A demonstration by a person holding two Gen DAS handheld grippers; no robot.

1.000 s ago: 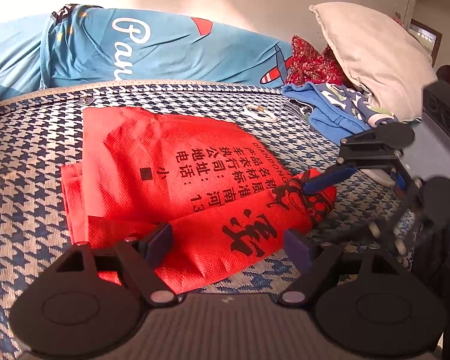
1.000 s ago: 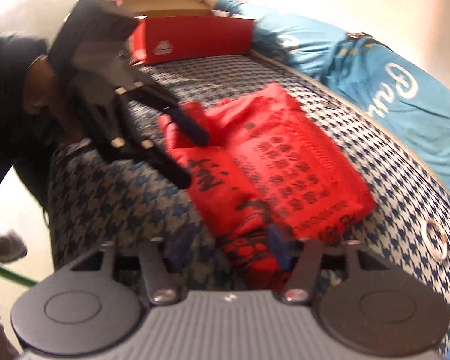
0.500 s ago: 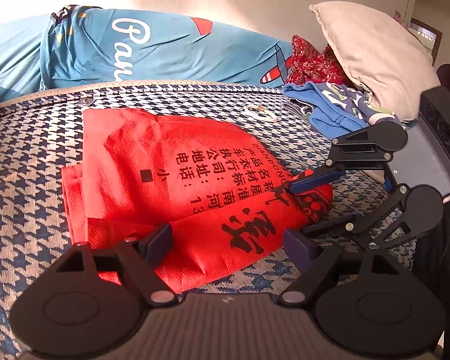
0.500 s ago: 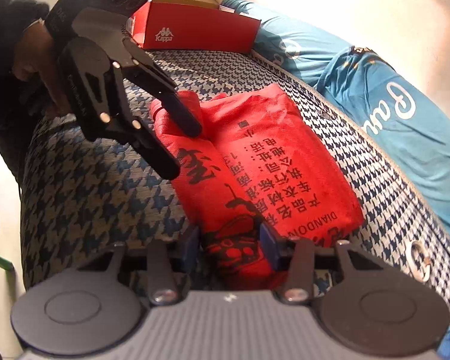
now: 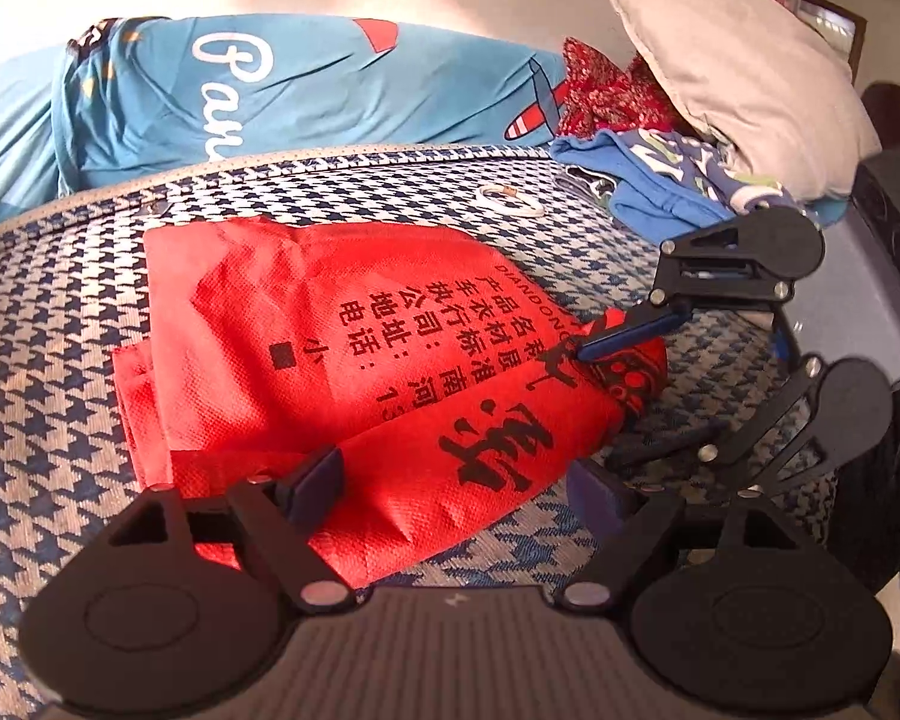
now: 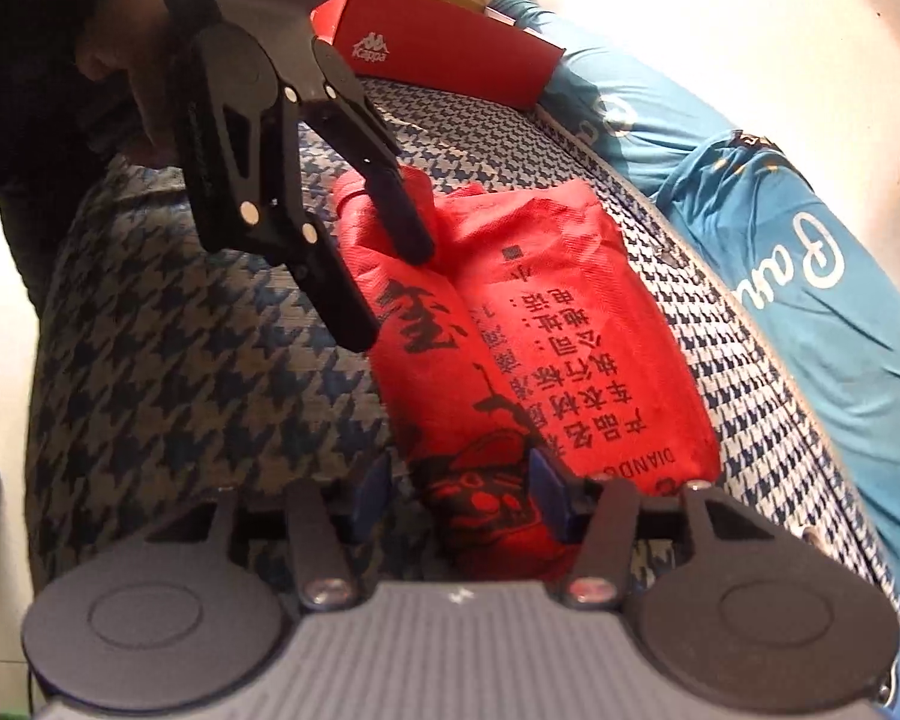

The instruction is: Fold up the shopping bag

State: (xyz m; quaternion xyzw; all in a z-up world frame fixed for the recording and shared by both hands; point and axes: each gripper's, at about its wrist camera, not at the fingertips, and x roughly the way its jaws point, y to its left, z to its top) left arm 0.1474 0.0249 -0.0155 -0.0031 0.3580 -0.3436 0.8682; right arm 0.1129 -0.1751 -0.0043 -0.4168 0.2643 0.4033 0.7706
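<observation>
Red shopping bag (image 5: 354, 360) half-folded. Left gripper (image 5: 456, 480) wide open; right gripper (image 6: 459, 495) opening w/ bag end between. Next: fold again.

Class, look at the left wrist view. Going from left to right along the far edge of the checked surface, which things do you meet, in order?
Blue printed cloth → red patterned cloth → blue garment → beige pillow.

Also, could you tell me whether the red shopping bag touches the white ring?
Apart. The left wrist view shows a strip of patterned cushion between the red shopping bag and the white ring.
</observation>
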